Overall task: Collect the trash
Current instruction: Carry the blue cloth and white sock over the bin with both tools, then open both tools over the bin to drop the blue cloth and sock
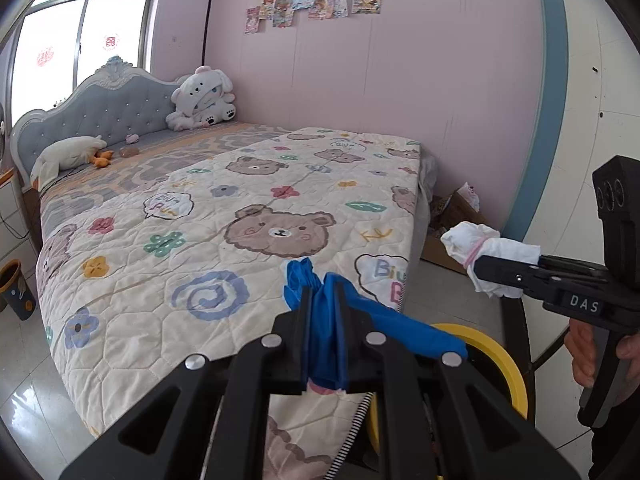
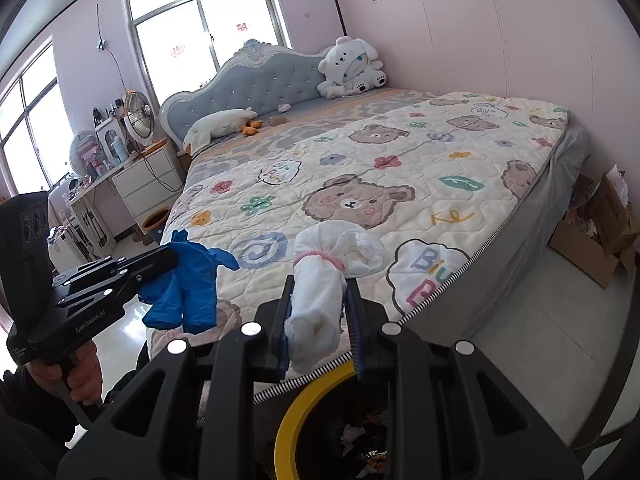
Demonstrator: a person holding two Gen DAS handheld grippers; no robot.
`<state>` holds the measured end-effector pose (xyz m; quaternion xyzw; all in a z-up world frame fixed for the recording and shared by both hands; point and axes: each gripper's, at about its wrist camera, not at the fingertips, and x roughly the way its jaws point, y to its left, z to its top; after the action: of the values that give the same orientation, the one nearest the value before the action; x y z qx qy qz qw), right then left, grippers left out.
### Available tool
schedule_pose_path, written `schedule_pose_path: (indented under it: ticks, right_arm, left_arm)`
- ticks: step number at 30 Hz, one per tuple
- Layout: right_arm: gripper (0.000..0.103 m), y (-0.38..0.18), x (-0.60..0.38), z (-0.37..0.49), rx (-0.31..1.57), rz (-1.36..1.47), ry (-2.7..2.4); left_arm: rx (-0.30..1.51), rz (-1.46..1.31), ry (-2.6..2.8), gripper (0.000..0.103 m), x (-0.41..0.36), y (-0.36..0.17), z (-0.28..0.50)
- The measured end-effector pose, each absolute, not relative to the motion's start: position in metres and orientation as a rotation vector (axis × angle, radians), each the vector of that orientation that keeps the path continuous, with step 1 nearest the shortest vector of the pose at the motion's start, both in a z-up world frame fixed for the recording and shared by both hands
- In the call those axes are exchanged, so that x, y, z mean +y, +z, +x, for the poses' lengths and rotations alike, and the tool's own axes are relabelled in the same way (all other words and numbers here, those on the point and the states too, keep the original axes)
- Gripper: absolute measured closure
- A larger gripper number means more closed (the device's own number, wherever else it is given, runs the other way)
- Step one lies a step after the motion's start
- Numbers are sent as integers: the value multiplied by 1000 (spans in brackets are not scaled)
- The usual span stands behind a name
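Now left fingers [image 1: 322, 300] pinch blue glove [image 1: 320, 320]; right fingers [image 2: 320, 300] clamp white bundle [image 2: 320, 300].

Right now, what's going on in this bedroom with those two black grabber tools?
A person is clearing trash with a handheld gripper in each hand. The left gripper is shut on a blue glove; the right gripper is shut on a white wad with a pink band. Both items hang near the bed's foot, above a yellow-rimmed bin that already holds some trash.
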<state>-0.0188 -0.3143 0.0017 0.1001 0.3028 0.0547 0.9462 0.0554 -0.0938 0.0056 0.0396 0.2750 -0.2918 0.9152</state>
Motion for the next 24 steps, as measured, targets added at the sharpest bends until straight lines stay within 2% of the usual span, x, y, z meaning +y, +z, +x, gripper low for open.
schedule_pose_path:
  ticks: [11,24]
  right_arm:
    - [80,-24,-342,-65,653,262,60]
    - [79,-63,-370,-83,739,342,28]
  left_arm:
    - [569,156,-688,94,-138,-2,16]
    - [702,161,-759,92,-171,-45,5]
